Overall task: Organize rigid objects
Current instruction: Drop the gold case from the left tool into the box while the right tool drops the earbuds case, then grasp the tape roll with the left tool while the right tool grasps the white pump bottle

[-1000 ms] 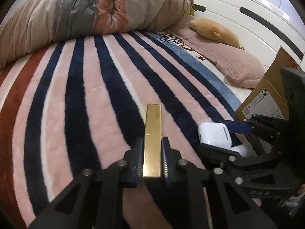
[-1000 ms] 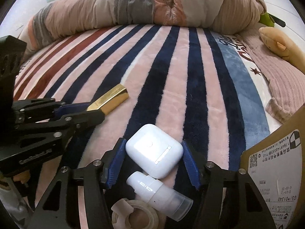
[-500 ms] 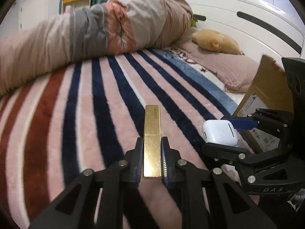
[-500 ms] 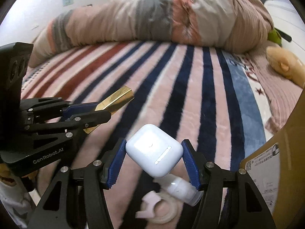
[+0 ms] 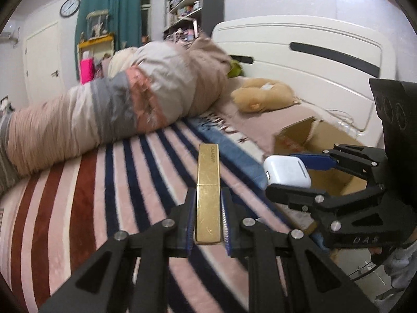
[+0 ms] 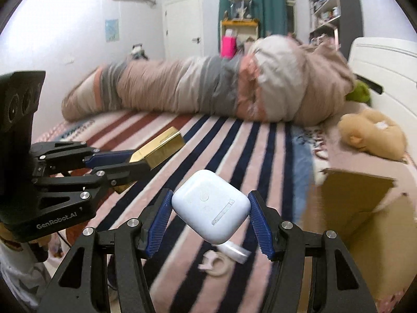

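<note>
Carrying both rigid pieces toward the cardboard box (image 6: 365, 208) at 3 o'clock.
Your left gripper (image 5: 208, 219) clamps the slick gold bar (image 5: 208, 190) low; your right gripper (image 6: 209, 216) pinches the smooth earbud case (image 6: 209, 206) across its sides.

You are seeing white letters, "GenRobot.AI", on the black body of your left gripper (image 6: 138, 164) in the right wrist view. In the left wrist view, the black body of your right gripper (image 5: 286, 180) is showing pale letters that look like "DAS". The gold bar (image 5: 208, 190) is carrying small letters near its far end, but they are reading upside down and too small to make out
</note>
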Action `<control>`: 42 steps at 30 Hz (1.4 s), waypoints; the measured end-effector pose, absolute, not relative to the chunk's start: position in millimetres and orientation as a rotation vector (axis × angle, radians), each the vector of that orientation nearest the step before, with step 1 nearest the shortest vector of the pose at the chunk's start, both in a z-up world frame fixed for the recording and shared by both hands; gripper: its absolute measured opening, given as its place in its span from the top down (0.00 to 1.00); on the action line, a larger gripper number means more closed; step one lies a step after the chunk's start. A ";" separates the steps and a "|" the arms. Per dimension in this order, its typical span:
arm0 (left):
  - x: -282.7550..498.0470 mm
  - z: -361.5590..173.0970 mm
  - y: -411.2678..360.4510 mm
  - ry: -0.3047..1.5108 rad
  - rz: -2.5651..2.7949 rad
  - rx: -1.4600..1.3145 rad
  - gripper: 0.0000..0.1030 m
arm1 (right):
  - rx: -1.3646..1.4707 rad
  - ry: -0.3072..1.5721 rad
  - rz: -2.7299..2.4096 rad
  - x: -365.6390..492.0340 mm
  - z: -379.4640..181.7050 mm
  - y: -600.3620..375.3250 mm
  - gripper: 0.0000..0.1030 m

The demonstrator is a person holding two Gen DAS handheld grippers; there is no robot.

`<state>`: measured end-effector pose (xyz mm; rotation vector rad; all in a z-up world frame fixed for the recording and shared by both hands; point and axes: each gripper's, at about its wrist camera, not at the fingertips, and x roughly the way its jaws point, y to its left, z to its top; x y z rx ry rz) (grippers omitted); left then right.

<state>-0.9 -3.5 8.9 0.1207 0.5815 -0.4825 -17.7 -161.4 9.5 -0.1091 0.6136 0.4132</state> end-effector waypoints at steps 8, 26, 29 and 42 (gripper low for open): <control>-7.7 37.1 -94.2 0.567 -0.590 0.184 0.85 | -0.032 0.575 0.288 -40.1 32.6 -266.7 0.46; 59.4 7.2 -219.4 0.730 -0.696 0.354 0.85 | -0.198 0.756 0.208 33.5 -8.4 -343.2 0.39; 62.2 6.2 -224.2 0.716 -0.688 0.371 0.85 | -0.178 0.748 0.221 33.4 -8.0 -346.4 0.38; 44.4 31.1 -181.5 0.657 -0.654 0.290 0.59 | -0.150 0.746 0.235 20.7 0.1 -338.3 0.38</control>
